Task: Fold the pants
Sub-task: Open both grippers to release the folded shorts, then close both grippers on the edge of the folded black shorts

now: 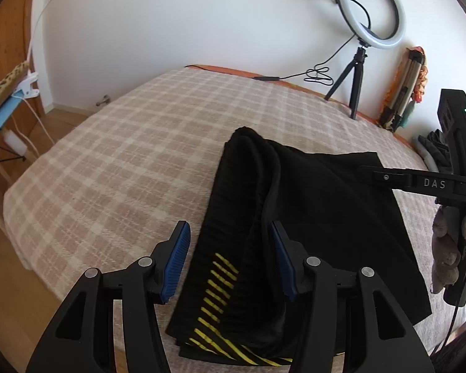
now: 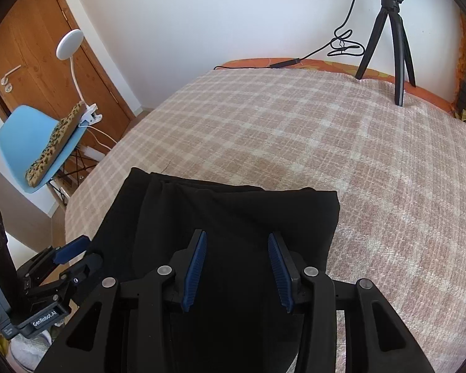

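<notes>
Nearest to me, the left gripper (image 1: 231, 262) hangs over the near end of the pants (image 1: 295, 223), its blue pads spread wide and holding nothing. Its right pad (image 1: 282, 264) sits right against a raised ridge of cloth, while the left pad (image 1: 178, 261) is over the checked blanket (image 1: 124, 155) just beside the yellow-striped hem (image 1: 220, 295). The right gripper (image 2: 237, 269) is likewise spread and empty, hovering above the flatter black panel of the pants.

The pants lie on the bed, already doubled into a long, narrow stack, though the left layer is rumpled and stands proud along the middle. To my eye the step in hand is taking hold of the near end to carry it over toward the far end. It would go best if both grippers came down at matching corners, pinched through all the layers at once, and the left one caught the ridge flat and not bunched. Lifting evenly and keeping the edges parallel should stop the stack skewing.

Farther off, the far edge of the pants (image 2: 233, 189) lies fairly square, with plenty of blanket beyond. A ring light (image 1: 369, 9) on its tripod stands near the wall, well apart.
</notes>
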The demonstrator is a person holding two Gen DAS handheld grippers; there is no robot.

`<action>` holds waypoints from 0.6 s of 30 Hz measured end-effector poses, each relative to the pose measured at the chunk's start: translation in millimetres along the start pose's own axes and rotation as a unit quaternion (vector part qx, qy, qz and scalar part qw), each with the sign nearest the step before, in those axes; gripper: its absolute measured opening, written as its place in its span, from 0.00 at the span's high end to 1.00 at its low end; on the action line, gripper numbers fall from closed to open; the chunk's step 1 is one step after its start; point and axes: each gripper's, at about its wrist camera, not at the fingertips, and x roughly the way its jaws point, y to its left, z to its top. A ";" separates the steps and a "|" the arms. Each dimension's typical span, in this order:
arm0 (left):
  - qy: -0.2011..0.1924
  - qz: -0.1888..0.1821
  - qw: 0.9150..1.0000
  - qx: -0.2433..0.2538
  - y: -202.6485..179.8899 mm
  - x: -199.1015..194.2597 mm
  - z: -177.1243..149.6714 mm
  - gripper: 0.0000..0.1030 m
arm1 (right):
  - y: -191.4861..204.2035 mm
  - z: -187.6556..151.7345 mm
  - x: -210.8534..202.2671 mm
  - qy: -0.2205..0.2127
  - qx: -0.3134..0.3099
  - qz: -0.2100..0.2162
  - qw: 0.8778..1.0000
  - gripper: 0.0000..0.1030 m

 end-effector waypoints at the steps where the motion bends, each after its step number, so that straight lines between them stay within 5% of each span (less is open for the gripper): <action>1: 0.007 0.010 1.000 -0.007 8.6 4.2 -1.2 0.49 | -4.6 0.5 2.4 0.003 0.009 0.002 1.000 0.63; 6: -0.010 0.037 0.999 -0.006 16.8 -4.0 4.3 0.46 | -8.5 0.5 -5.5 -0.003 0.005 0.009 1.000 0.64; 11: -0.027 -0.009 1.000 0.003 3.9 -8.0 27.6 0.46 | -14.7 8.3 -17.0 -0.038 0.014 0.016 0.999 0.63; 14: -0.027 -0.010 0.999 0.037 -12.5 2.4 41.0 0.46 | -16.5 18.4 -11.2 -0.037 0.014 -0.011 0.999 0.62; 18: -0.011 -0.012 1.000 0.021 -10.7 27.1 53.2 0.46 | -22.5 25.9 -3.8 -0.038 0.017 -0.078 0.996 0.43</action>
